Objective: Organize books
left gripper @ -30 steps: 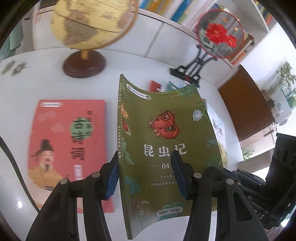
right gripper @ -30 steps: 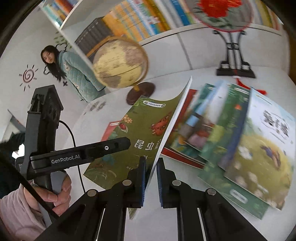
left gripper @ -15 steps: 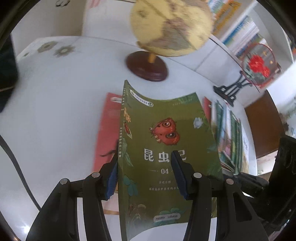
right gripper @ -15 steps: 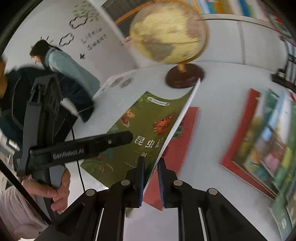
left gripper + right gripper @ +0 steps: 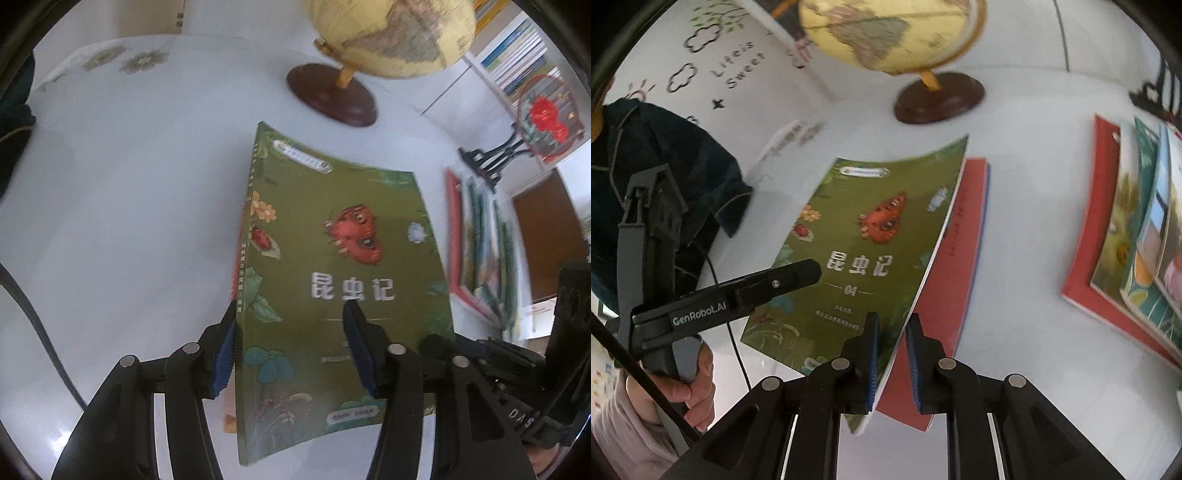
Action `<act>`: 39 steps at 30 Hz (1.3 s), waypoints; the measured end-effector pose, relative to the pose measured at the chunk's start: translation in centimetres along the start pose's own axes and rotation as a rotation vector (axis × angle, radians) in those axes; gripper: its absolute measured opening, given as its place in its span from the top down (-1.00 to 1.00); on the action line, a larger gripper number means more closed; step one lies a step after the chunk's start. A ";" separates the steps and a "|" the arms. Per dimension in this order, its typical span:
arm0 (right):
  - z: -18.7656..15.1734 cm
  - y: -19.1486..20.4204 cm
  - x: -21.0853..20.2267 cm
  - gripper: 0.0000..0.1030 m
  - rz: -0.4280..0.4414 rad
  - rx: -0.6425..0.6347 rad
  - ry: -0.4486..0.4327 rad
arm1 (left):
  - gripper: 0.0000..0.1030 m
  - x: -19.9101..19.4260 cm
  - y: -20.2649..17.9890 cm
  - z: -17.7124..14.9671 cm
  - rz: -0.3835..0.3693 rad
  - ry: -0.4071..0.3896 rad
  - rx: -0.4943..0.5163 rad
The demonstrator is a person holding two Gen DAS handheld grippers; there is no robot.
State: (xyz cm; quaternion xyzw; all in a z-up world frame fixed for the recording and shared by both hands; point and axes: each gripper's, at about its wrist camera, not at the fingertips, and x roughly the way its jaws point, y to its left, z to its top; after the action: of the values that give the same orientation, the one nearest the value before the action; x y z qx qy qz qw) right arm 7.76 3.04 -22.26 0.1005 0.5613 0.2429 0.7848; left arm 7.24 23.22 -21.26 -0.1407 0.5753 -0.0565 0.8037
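The left gripper (image 5: 291, 347) straddles the green book's (image 5: 332, 295) spine edge, its jaws just opening, pads not clearly pressing. The book lies over the red book (image 5: 953, 258). The right gripper (image 5: 892, 354), jaws opening, stands narrowly around its page edge. The globe (image 5: 886, 33) is at 12 o'clock, the book pile (image 5: 1137, 236) at 3.
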 end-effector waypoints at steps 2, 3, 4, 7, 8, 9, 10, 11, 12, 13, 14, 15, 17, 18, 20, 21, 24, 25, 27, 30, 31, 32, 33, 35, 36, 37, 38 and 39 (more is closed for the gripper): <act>-0.1 -0.4 0.7 0.66 -0.010 0.045 0.038 | -0.08 0.1 0.2 -0.1 0.056 0.008 0.010; -0.1 -0.8 1.0 0.66 -0.010 0.070 0.060 | -0.14 0.0 0.3 -0.1 0.075 0.006 0.016; -0.1 -1.2 1.3 0.65 -0.022 0.088 0.079 | -0.20 -0.2 0.3 -0.2 0.083 0.001 0.020; -0.2 -1.9 1.8 0.60 -0.044 0.123 0.111 | -0.30 -1.2 0.1 -0.4 0.104 -0.022 0.023; -0.4 -1.9 1.6 0.57 -0.041 0.128 0.105 | -0.33 -1.4 0.1 -0.4 0.106 -0.022 0.025; -0.5 -2.0 1.3 0.47 -0.043 0.136 0.099 | -0.35 -1.5 -0.1 -0.5 0.109 -0.023 0.026; -0.7 -1.9 1.0 0.40 -0.043 0.142 0.093 | -0.35 -1.7 -0.4 -0.6 0.110 -0.021 0.026; -0.6 -1.9 0.7 0.30 -0.040 0.141 0.086 | -0.35 -1.7 -0.7 -0.6 0.107 -0.019 0.024; -0.6 -1.7 0.1 0.28 -0.051 0.124 0.070 | -0.35 -2.0 -1.1 -0.6 0.092 -0.022 0.020; -0.5 -1.5 -0.5 0.28 -0.066 0.110 0.058 | -0.35 -2.3 -1.9 -0.6 0.064 -0.031 0.013; -0.5 -1.3 -1.2 0.25 -0.086 0.091 0.040 | -0.35 -2.5 -2.8 -0.5 0.026 -0.041 0.013; -0.5 -1.2 -2.1 0.22 -0.106 0.071 0.020 | -0.35 -2.6 -3.8 -0.3 -0.008 -0.049 0.021; -0.5 -1.3 -4.3 0.20 -0.130 0.041 -0.033 | -0.35 -2.6 -6.7 0.0 -0.077 -0.049 0.076; -0.8 -1.5 -6.0 0.18 -0.152 0.021 -0.077 | -0.35 -2.5 -7.9 0.1 -0.091 -0.042 0.101; -1.2 -2.5 -8.3 0.18 -0.183 0.009 -0.142 | -0.35 -2.1 -10.6 0.3 -0.108 -0.032 0.150; -1.7 -3.4 -10.0 0.18 -0.208 0.012 -0.186 | -0.35 -1.8 -12.4 0.4 -0.117 -0.027 0.179; -3.0 -6.0 -13.4 0.14 -0.277 0.022 -0.264 | -0.35 -1.0 -16.2 0.4 -0.125 -0.014 0.240; -3.6 -7.1 -14.4 0.12 -0.309 0.027 -0.282 | -0.35 -0.9 -17.4 0.5 -0.129 -0.014 0.261; -4.8 -9.3 -16.0 0.07 -0.363 0.044 -0.296 | -0.35 -0.3 -20.4 0.1 -0.136 -0.013 0.321; -6.6 -13.3 -17.7 0.07 -0.409 0.141 -0.273 | -0.35 0.7 -24.6 -0.4 -0.143 -0.002 0.395; -7.1 -14.2 -18.3 0.07 -0.423 0.163 -0.275 | -0.35 0.9 -25.6 -0.6 -0.141 0.003 0.413; -7.6 -15.4 -18.7 0.07 -0.439 0.196 -0.280 | -0.35 1.5 -27.1 -0.7 -0.130 0.013 0.441; -8.0 -16.5 -19.2 0.07 -0.442 0.219 -0.276 | -0.35 1.8 -28.2 -0.8 -0.122 0.017 0.459; -8.5 -18.1 -19.6 0.07 -0.455 0.249 -0.267 | -0.35 2.1 -30.0 -1.3 -0.117 0.013 0.488; -8.8 -18.9 -19.9 0.07 -0.455 0.261 -0.264 | -0.35 2.2 -30.8 -1.5 -0.119 0.011 0.493; -8.9 -19.6 -20.1 0.07 -0.452 0.272 -0.264 | -0.35 2.4 -31.4 -1.7 -0.122 0.013 0.494; -9.4 -20.2 -20.4 0.07 -0.452 0.284 -0.265 | -0.35 2.8 -32.1 -1.9 -0.121 0.021 0.496; -9.6 -21.0 -20.5 0.07 -0.451 0.295 -0.262 | -0.35 3.3 -32.7 -2.2 -0.112 0.031 0.501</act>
State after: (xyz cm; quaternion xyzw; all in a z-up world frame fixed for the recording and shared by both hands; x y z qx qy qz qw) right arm -0.65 -26.23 -17.59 0.1166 0.4926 -0.0367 0.8616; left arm 8.63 -9.14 -15.38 0.0319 0.5468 -0.2438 0.8003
